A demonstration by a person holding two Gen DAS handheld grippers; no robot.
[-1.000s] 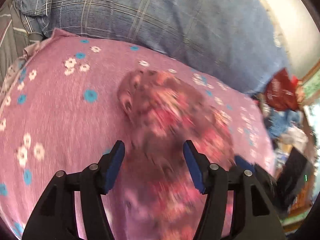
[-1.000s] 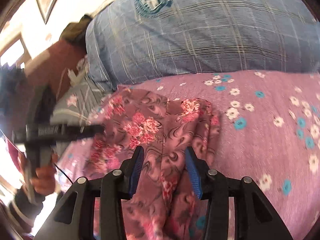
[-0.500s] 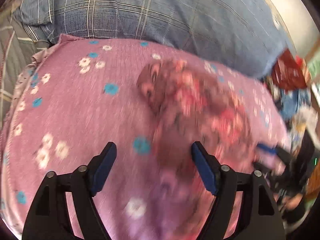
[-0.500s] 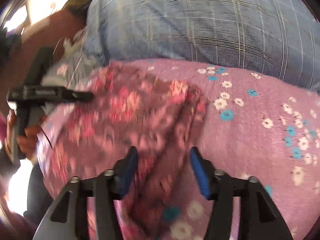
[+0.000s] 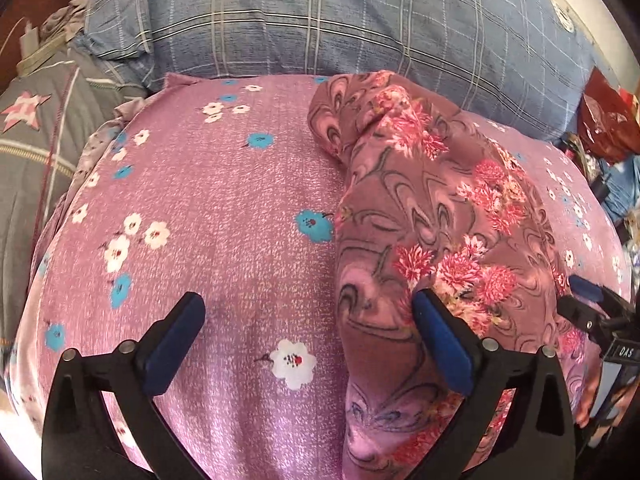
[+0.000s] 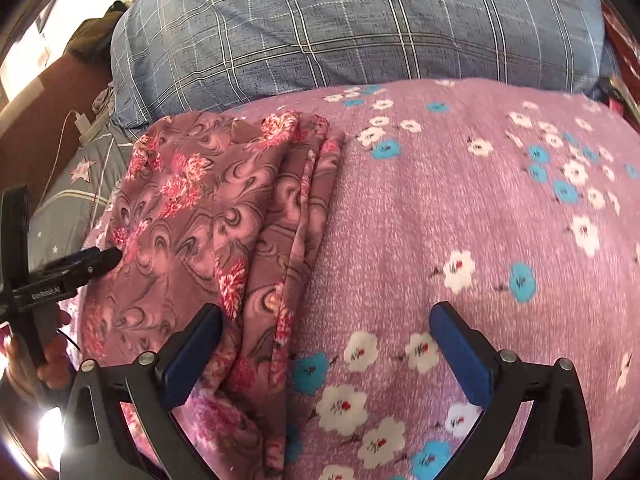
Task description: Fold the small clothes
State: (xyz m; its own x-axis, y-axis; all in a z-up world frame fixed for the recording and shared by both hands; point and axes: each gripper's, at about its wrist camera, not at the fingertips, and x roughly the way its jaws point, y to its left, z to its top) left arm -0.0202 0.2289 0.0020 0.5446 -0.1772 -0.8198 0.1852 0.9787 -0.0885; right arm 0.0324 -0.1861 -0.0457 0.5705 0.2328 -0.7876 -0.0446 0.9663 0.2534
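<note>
A small mauve garment with pink flowers [image 5: 436, 216] lies folded in a long strip on the purple flowered cushion [image 5: 224, 208]. It also shows in the right wrist view [image 6: 224, 216], with several layered edges along its right side. My left gripper [image 5: 308, 340] is open and empty, its right finger over the garment's left edge. My right gripper [image 6: 326, 352] is open and empty, its left finger over the garment's right edge. Each gripper shows at the edge of the other's view: the right gripper [image 5: 592, 304] and the left gripper [image 6: 92, 262].
A blue plaid pillow [image 5: 340, 20] lies behind the cushion and also shows in the right wrist view [image 6: 360, 28]. A grey star-print blanket [image 5: 36, 128] lies to the left. Red and blue clutter [image 5: 608, 128] sits at the far right.
Both grippers have opened wider and pulled apart, the left one to the left and the right one to the right. The garment now lies still on the cushion, let go.
</note>
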